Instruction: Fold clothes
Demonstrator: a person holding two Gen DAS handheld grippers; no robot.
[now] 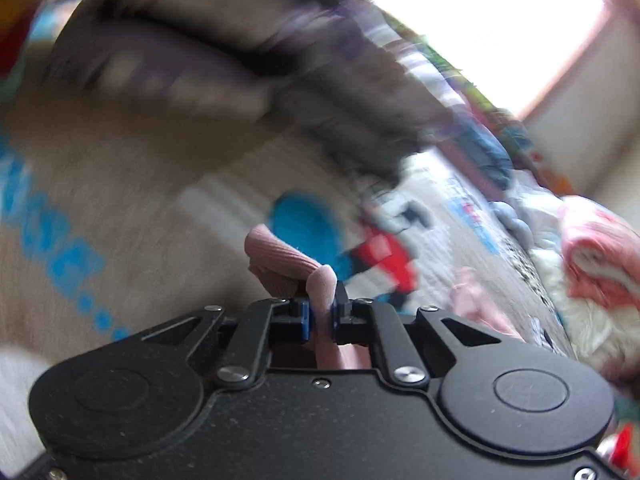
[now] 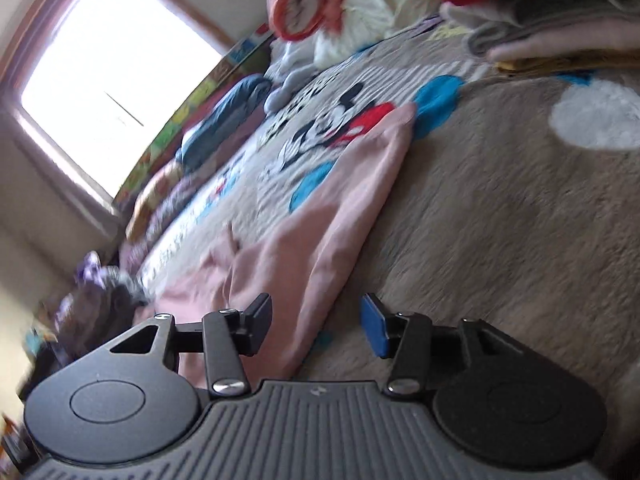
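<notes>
Left gripper [image 1: 321, 312] is pinching a ribbed edge of the pink garment [image 2: 320, 216], likely to carry that edge over for a fold. Right gripper [image 2: 316, 326] is hovering spread, empty, over the garment lying on the blanket [image 2: 500, 220].

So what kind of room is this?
Probably a bedroom. A fuzzy beige cartoon-mouse blanket covers what looks like a bed, a bright window sits beside it, and a stack of folded clothes rests near a pink ribbed garment.
</notes>
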